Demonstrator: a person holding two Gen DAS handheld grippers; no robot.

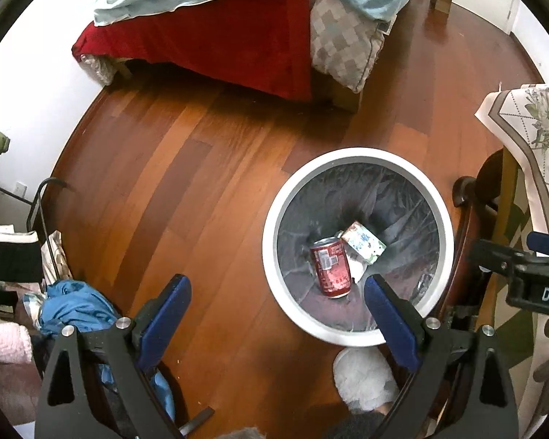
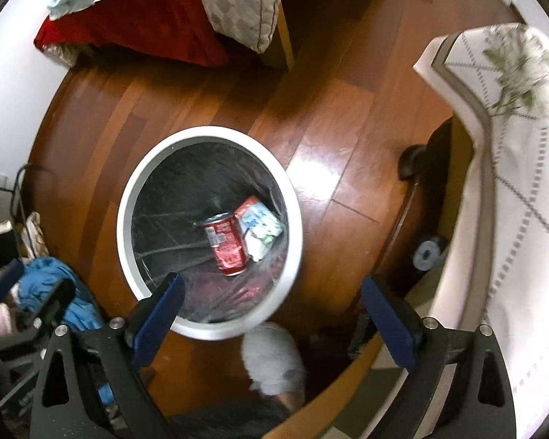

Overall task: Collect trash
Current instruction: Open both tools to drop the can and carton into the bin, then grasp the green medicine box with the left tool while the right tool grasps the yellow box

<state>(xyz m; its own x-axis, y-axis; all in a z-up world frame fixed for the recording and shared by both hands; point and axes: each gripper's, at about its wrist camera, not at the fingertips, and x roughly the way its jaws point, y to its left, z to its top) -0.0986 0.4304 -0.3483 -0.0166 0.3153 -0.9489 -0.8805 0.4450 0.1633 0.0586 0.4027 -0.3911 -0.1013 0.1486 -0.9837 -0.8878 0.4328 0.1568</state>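
Both tools hang above a white-rimmed waste bin lined with a dark plastic bag, which sits lower right of centre in the left wrist view and left of centre in the right wrist view. At the bottom of the bin lie a red drink can and, touching its upper right side, a small printed carton; a scrap of white paper shows just under the carton. With trash already inside and neither tool carrying anything, this looks like the gap between a drop and the next pick-up.

The left gripper is spread wide, its blue pads well apart with nothing between them; its right pad overlaps the bin's near rim in the picture, but contact cannot be told. The right gripper is likewise wide apart and empty, its left pad over the bin's lower rim.

No loose trash is plainly visible on the wooden floor. The next move likely calls for turning away from the bin to look for more, perhaps toward the cloth-covered table at the right edge. A white fluffy slipper sits just below the bin at the bottom of the frame.
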